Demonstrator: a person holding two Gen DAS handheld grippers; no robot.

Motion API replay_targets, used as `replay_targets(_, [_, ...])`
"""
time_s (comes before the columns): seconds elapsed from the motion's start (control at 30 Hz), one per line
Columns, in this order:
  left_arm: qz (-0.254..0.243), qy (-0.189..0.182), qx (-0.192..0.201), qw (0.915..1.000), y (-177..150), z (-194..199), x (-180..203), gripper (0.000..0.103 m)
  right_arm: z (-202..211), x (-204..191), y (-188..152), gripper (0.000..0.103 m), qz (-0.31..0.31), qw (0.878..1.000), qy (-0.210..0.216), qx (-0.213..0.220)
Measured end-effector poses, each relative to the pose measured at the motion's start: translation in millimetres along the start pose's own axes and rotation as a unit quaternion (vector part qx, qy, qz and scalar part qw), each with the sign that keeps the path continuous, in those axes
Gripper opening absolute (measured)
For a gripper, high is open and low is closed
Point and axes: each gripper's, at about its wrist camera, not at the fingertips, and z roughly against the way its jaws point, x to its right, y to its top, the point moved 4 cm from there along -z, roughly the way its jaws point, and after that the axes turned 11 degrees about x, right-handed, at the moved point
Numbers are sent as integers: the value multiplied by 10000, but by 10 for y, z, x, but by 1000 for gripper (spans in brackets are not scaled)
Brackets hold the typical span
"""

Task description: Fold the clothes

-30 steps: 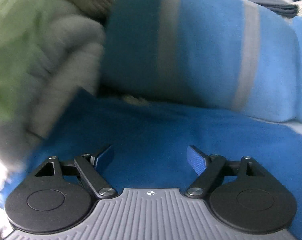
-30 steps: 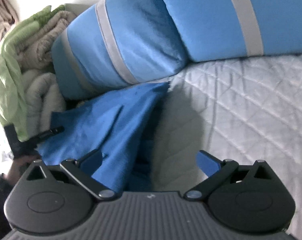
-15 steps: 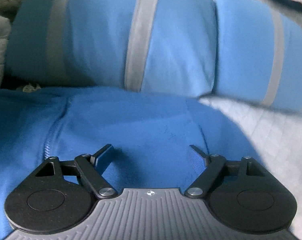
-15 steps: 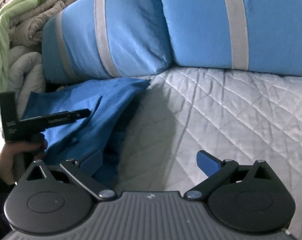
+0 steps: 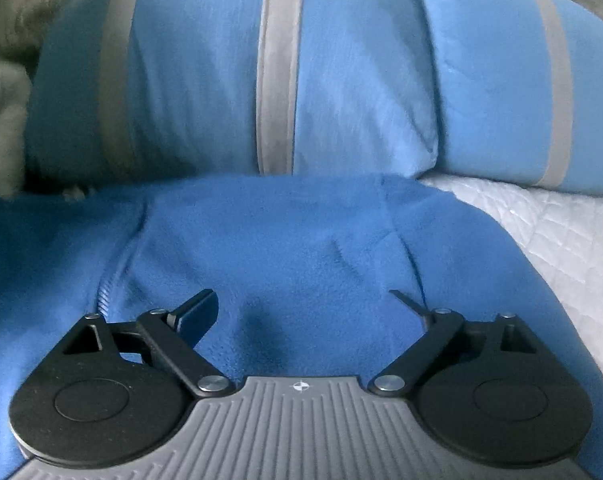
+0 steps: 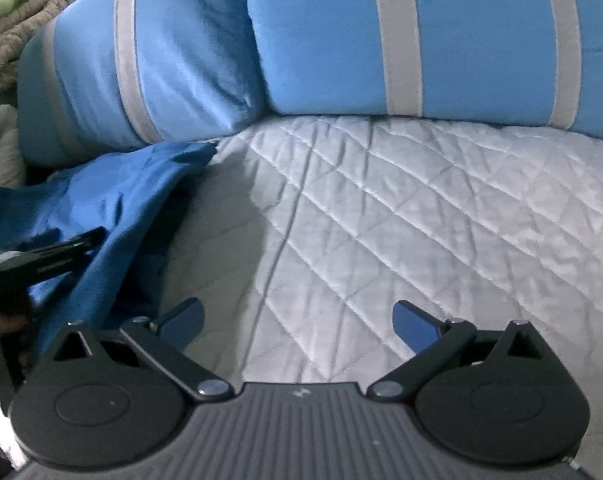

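A blue fleece garment [image 5: 301, 248] lies spread on the bed and fills the lower half of the left wrist view. My left gripper [image 5: 303, 304] hovers just over it, its jaws opening wide, with cloth beneath them and nothing pinched. In the right wrist view the same blue garment [image 6: 113, 200] lies crumpled at the left on the quilt. There the left gripper [image 6: 61, 256] shows as a dark bar over the cloth. My right gripper [image 6: 297, 316] stands open above bare quilt, to the right of the garment.
Two light blue pillows with grey stripes [image 6: 341, 36] lean along the back of the bed. A white quilted cover [image 6: 421, 208] stretches to the right. Folded beige and green blankets [image 6: 17, 28] are stacked at the far left.
The left gripper swung right from the blanket stack to face the pillows, sank closer to the blue garment, and its jaws widened. The right gripper tilted down toward the quilt.
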Motion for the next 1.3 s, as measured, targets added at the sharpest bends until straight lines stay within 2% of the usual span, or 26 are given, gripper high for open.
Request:
replay_targets(0.1, [-183, 32, 190, 9996, -26, 211, 155, 91, 28, 35, -56, 102, -40, 9999, -130, -17])
replay_targets(0.23, [-91, -416, 171, 9989, -128, 474, 343, 91, 63, 55, -143, 102, -51, 9998, -179, -90])
replay_targets(0.33, [-44, -523, 284, 9982, -187, 717, 441, 91, 78, 48, -210, 102, 114, 9993, -347, -126])
replay_targets(0.43, [-42, -773, 193, 9968, -217, 919, 506, 91, 86, 66, -262, 102, 220, 9985, -486, -121])
replay_targets(0.57, [-113, -901, 160, 9957, -276, 1149, 607, 92, 91, 87, -309, 102, 334, 9978, -565, -131])
replay_targets(0.73, [18, -1407, -210, 9898, -326, 1285, 753, 93, 84, 122, -326, 102, 412, 9969, -661, -138])
replay_targets(0.83, [105, -1473, -567, 9874, -402, 1262, 800, 94, 93, 145, -317, 102, 456, 9960, -767, -65])
replay_targets(0.93, [171, -1313, -1157, 9844, -518, 1155, 782, 94, 113, 166, -298, 102, 562, 9949, -838, 65])
replay_targets(1.03, [386, -959, -1621, 9813, -679, 1039, 700, 94, 147, 214, -263, 102, 645, 9928, -976, 269])
replay_targets(1.23, [181, -760, -1316, 9882, -744, 977, 657, 95, 187, 438, -183, 102, 483, 9873, -1379, 623])
replay_targets(1.3, [215, -623, -1244, 9900, -745, 964, 625, 95, 161, 513, -189, 102, 427, 9862, -1490, 586])
